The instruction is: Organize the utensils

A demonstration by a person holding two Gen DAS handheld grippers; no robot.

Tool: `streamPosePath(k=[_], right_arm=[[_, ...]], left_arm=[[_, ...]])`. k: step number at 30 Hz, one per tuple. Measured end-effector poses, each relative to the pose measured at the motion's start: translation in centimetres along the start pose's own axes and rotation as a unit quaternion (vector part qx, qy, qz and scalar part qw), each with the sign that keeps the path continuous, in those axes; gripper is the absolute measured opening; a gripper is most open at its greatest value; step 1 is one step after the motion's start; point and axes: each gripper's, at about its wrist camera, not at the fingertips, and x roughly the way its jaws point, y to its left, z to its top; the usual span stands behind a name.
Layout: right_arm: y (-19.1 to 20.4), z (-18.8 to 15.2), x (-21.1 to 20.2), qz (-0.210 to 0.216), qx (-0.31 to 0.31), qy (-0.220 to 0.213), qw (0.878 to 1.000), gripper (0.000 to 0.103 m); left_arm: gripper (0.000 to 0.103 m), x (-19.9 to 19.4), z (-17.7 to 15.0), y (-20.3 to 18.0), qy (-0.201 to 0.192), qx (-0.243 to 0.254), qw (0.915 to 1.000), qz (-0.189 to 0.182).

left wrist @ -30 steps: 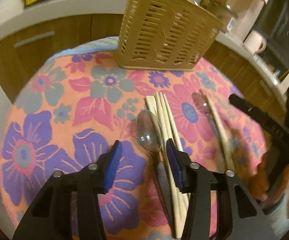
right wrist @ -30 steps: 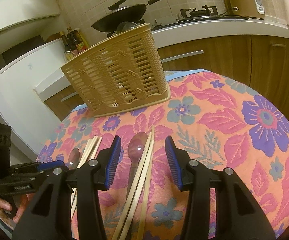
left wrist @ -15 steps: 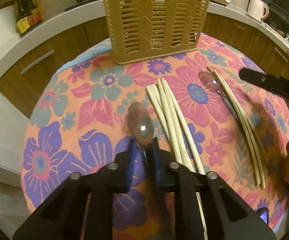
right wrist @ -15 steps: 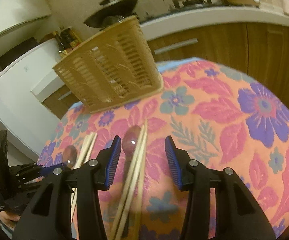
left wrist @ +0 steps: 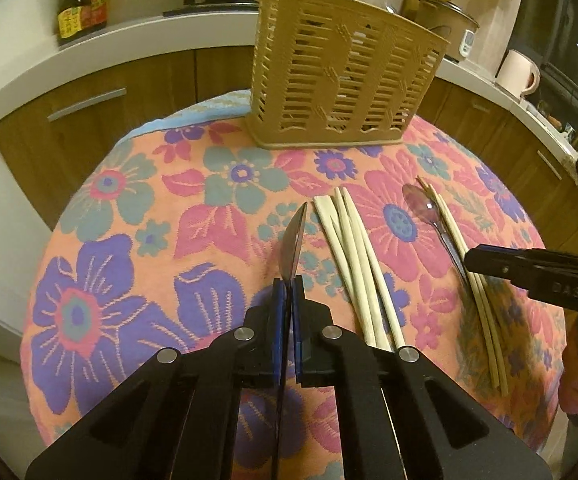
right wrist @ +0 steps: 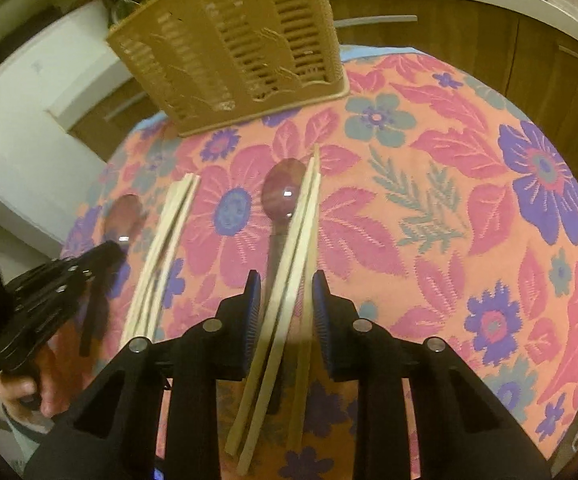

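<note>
Left wrist view shows the left claw (left wrist: pixel 287 300) pinching a thin, probably slippery spoon (left wrist: pixel 292 242) by its neck above the worktop (left wrist: pixel 137 216), while the right claw (right wrist: pixel 285 300) is closing around stiff, light chopsticks (right wrist: pixel 289 264) lying before the basket (right wrist: pixel 229 40).

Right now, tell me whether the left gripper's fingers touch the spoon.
Touching: the left wrist view shows both fingers pressed against the spoon, turned on edge.
</note>
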Motion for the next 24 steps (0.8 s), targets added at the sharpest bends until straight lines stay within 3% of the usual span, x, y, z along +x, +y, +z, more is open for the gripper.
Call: streamPosePath(k=[7, 15, 24], right_arm=[[0.7, 0.3, 0.4, -0.022, -0.012, -0.004, 1.0, 0.004], [-1.4, 0.4, -1.4, 0.014, 0.014, -0.012, 1.0, 0.003], [-4.9, 0.0, -1.1, 0.001, 0.048, 0.006, 0.999, 0.003]], left_arm=[[0.002, -0.2, -0.1, 0.8, -0.007, -0.011, 0.9999, -0.005], [0.002, -0.3, -0.1, 0.8, -0.01, -0.013, 0.9998, -0.014], [0.002, 0.3, -0.1, 1.0, -0.002, -0.018, 0.9997, -0.018]])
